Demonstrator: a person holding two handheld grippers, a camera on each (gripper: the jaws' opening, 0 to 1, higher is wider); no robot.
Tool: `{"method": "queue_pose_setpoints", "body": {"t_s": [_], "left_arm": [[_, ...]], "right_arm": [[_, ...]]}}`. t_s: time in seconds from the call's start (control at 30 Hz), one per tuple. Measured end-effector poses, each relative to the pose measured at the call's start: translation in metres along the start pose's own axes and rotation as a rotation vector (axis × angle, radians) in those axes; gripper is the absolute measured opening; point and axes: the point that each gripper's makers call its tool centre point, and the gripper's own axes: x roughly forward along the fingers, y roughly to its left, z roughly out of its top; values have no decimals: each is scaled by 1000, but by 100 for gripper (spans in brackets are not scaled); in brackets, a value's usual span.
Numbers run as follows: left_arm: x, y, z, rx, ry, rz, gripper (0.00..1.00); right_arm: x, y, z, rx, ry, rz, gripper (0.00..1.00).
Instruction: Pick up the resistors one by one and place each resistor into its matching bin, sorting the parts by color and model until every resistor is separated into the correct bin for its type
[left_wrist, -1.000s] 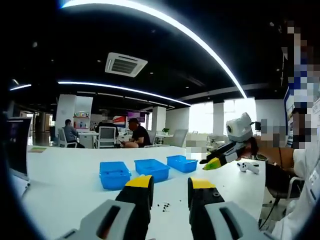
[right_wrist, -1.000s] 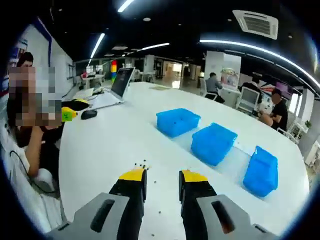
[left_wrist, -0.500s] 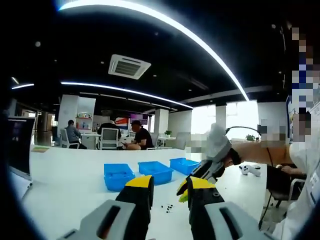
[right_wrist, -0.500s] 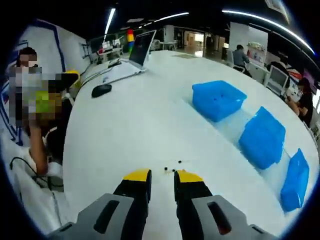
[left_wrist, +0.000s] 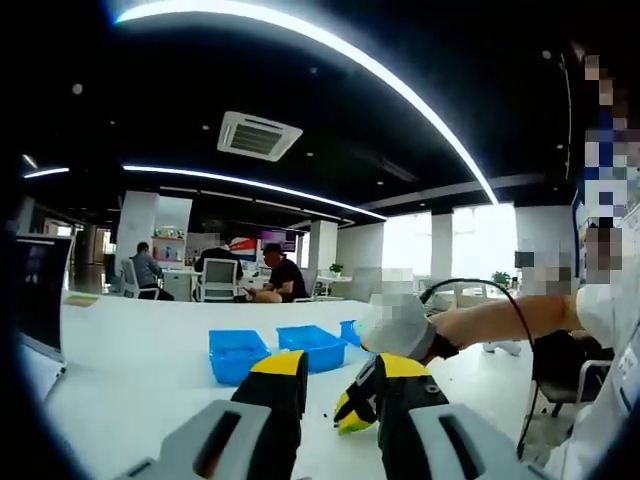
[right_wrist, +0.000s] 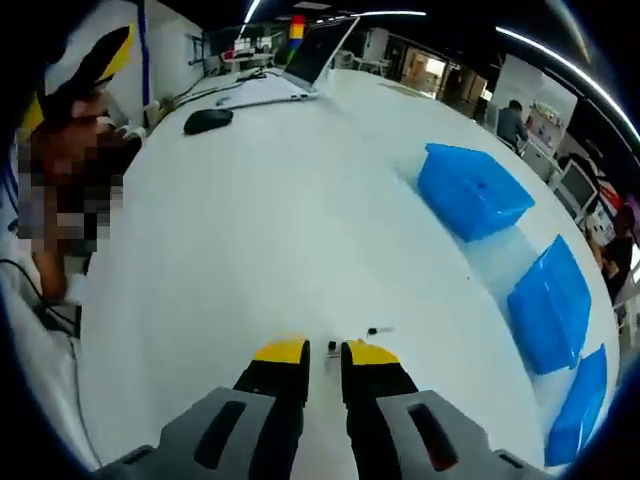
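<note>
The right gripper (right_wrist: 325, 352), jaws nearly closed around a tiny resistor (right_wrist: 332, 346), rests on the white table (right_wrist: 260, 220) near 3 blue bins (right_wrist: 475, 190).

Open office around me. Dark ceiling (left_wrist: 330, 130) overhead, curved light strips (left_wrist: 330, 50), a square air vent (left_wrist: 259, 135). Far off, people sit at desks (left_wrist: 185, 272); bright windows (left_wrist: 440, 235) far right. White table (right_wrist: 270, 220) below; laptop (right_wrist: 300, 60) at its far end.

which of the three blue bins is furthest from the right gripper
The blue bin nearest the laptop; the other two sit closer along the table edge beside the right gripper.
</note>
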Motion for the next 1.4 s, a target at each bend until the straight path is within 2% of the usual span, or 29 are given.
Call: {"method": "queue_pose_setpoints", "body": {"t_s": [0.1, 0.13, 0.17, 0.33, 0.43, 0.53, 0.77, 0.97, 1.03, 1.13, 1.27, 1.4], "left_arm": [[0, -1, 0, 0, 0, -2, 29], [0, -1, 0, 0, 0, -2, 29], [0, -1, 0, -1, -1, -2, 29], [0, -2, 0, 0, -2, -4, 29], [0, -1, 0, 1, -1, -4, 29], [-1, 0, 0, 0, -3, -2, 29], [0, -2, -1, 1, -1, -6, 29], [1, -2, -1, 3, 3, -9, 29], [3, -2, -2, 3, 5, -10, 29], [4, -3, -3, 4, 10, -13, 29], [6, -2, -5, 5, 13, -7, 29], [7, -4, -3, 6, 9, -9, 28]], "right_arm": [[-1, -1, 3, 33, -6, 11, 13], [1, 1, 3, 58, -9, 29, 10], [2, -3, 1, 70, -6, 7, 6], [1, -4, 2, 61, -13, 24, 5], [-8, -8, 14, 106, -98, 16, 5], [-34, -17, 31, 174, -215, 2, 5], [-92, -39, 36, 282, -386, -34, 5], [-150, -55, 14, 398, -559, -91, 5], [-179, -61, -4, 440, -627, -144, 5], [-199, -61, -28, 468, -649, -202, 5], [-223, -51, -48, 467, -707, -235, 5], [-242, -40, -56, 385, -757, -305, 5]]}}
